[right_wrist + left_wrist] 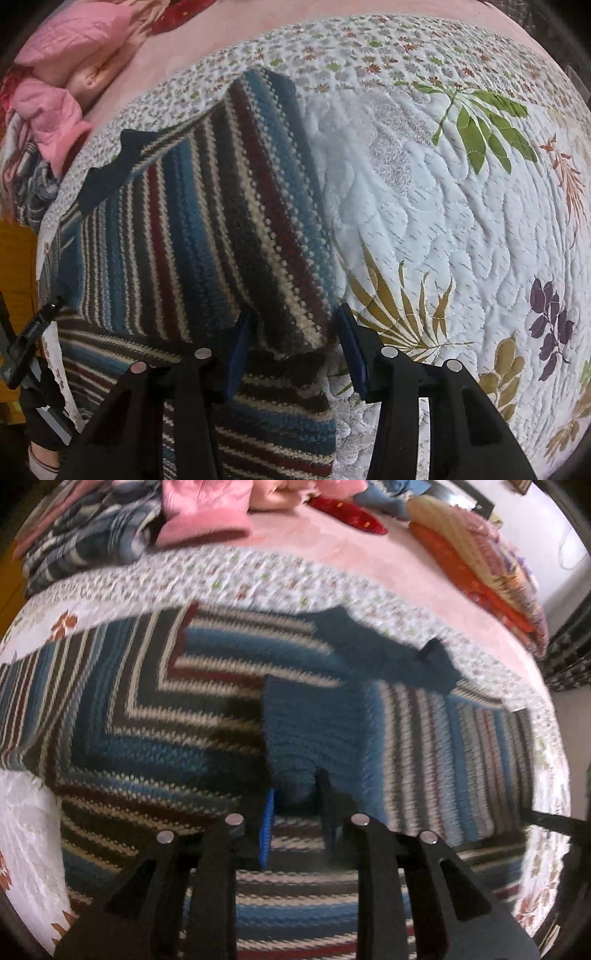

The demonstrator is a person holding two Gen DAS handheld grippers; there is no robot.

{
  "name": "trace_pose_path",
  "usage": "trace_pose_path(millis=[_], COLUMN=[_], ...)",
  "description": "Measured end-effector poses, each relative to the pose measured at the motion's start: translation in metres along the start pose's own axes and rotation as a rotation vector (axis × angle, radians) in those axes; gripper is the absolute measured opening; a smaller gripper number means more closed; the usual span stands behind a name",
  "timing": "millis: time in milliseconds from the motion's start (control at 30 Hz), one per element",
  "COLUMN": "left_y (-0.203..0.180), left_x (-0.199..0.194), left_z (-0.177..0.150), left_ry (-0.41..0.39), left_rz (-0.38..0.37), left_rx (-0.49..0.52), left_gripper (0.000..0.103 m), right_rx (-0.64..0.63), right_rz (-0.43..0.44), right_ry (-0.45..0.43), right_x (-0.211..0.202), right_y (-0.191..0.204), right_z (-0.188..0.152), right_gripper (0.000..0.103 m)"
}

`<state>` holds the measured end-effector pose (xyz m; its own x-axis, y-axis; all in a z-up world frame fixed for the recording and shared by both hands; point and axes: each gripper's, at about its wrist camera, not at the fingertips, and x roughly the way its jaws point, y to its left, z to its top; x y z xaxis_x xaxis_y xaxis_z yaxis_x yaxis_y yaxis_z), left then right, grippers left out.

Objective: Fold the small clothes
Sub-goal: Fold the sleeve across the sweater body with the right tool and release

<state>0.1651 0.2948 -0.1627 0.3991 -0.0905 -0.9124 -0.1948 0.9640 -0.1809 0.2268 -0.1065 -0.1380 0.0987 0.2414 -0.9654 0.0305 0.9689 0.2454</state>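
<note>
left hand-held gripper (295, 805) pinches the striped sweater (155, 716); right hand-held gripper (291, 332) spread around its sleeve (258, 206).

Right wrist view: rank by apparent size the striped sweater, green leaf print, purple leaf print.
1. striped sweater, by far largest, though nearest the camera.
2. green leaf print.
3. purple leaf print, smaller, but fisheye edge distortion makes this unsure.

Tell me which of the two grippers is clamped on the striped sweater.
The left gripper: its fingers pinch a blue fold of the striped sweater. The right gripper stands wide open around a folded sleeve end, not closed.
</note>
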Motion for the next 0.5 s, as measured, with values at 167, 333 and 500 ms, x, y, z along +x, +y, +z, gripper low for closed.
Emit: trace_pose_path(millis=[167,333,500], left_y=[0.018,0.009,-0.03], left_x=[-0.02,-0.061,-0.045], left_z=[0.002,0.009,0.002], left_ry=[-0.031,-0.142,-0.095], left_rz=[0.012,-0.034,-0.069], left_rx=[-0.029,-0.008,0.074], left_gripper=[0.032,0.038,0.045], right_rx=[-0.02,-0.069,-0.061], right_rz=[-0.019,0.028,0.105], right_ry=[-0.014,-0.164,-0.099], right_x=[-0.004,-0.058,-0.04], right_y=[0.007,0.028,0.045], right_z=[0.003,0.011,0.017], right_gripper=[0.048,0.048,0.048])
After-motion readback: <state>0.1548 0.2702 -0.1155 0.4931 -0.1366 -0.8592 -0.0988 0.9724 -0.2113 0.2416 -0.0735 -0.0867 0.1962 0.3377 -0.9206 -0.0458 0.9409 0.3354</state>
